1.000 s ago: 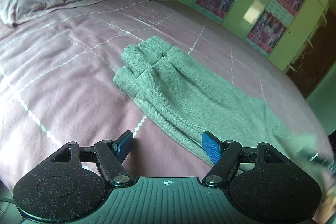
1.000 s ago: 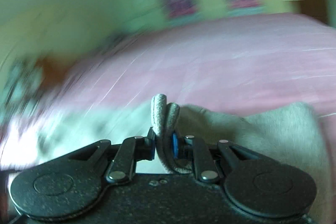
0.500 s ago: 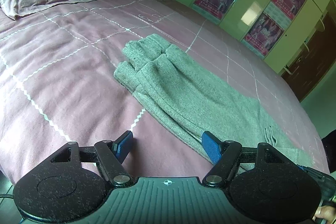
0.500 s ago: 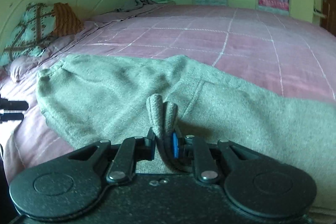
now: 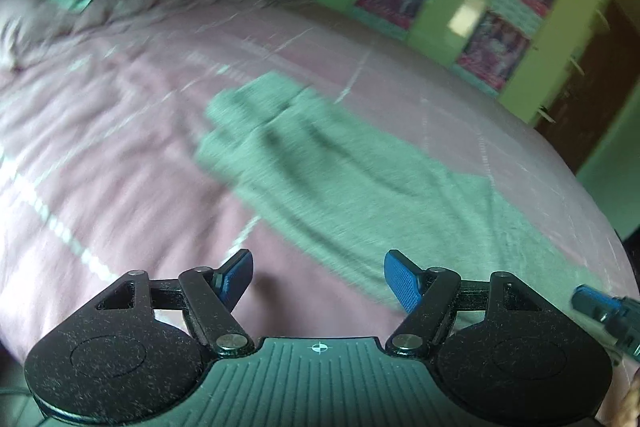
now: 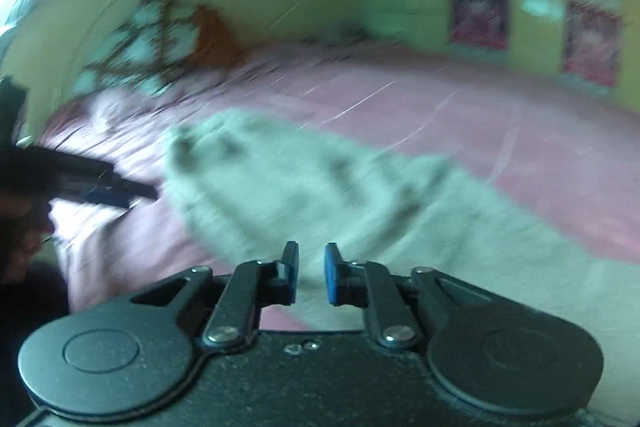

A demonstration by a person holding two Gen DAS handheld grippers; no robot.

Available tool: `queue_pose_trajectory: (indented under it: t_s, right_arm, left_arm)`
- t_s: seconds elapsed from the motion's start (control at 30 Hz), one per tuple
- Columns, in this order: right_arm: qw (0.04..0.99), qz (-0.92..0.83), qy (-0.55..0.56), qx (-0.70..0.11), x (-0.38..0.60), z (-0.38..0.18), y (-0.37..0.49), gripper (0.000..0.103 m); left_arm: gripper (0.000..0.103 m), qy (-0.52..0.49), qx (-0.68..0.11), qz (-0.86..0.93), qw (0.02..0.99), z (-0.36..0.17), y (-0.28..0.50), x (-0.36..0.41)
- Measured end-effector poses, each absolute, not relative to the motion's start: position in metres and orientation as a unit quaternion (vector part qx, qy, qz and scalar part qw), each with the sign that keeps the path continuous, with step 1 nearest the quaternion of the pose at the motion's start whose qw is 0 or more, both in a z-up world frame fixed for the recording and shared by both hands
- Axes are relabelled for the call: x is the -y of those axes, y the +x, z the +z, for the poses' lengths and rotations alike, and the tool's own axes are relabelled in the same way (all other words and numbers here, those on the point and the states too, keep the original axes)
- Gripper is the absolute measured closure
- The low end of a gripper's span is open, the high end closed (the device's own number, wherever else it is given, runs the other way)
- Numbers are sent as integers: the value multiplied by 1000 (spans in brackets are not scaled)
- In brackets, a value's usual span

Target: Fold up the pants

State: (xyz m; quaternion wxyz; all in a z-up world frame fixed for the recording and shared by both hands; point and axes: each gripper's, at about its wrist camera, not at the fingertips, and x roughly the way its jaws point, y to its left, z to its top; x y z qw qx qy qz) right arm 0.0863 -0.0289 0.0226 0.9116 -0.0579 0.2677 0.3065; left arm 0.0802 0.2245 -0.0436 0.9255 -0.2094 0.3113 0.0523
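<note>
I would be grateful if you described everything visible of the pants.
The pants are a grey, soft-looking knit, blurred in both views. They lie flat on the pink sheet, the legs apparently laid one on the other, with the cuffed ends far away and the wider part running toward the near right. Shallow creases cross them. Only the sheet is seen touching them: the left tongs stand open beside their near edge, and the right tongs hold nothing.

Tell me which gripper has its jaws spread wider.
The left gripper: its blue pads stand far apart, empty, near the grey pants; on the right gripper only a narrow gap shows.
</note>
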Motion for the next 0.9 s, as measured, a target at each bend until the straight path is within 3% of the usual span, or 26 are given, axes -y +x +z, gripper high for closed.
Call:
queue_pose_trajectory:
  t_s: [0.17,0.2,0.23,0.3,0.47,0.57,0.7,0.9]
  right_arm:
    - [949,199,-15,-243,122,32,77,89]
    - [954,171,-4,-245,142,31,77,88]
    - [960,137,8,-246,164,31,74,88]
    - [966,70,32,-246,208,29,68,89]
    - [965,41,54,-255,246,16,57,89]
    - [932,55,55,-353,244,-24,78,87]
    - [950,56,70,-299,255,-9,83,89]
    - [961,47,73,-262,262,9,161,89]
  left_arm:
    - [32,-205,-300,-49,930,-32,108,-163]
    - [51,-198,-306,-69,929,-33,118,-147]
    - [82,-191,-316,-93,925,-35,129,-129]
    - [94,-172,-326,-120,922,-40,145,-96]
    - [94,-102,-371,-105,917,-65,165,-40]
    - [94,-112,-384,-105,911,-52,168,-45]
    - [94,-86,-342,-97,931,-22,183,-48]
    - [94,-79,-370,-110,919,-27,252,-21]
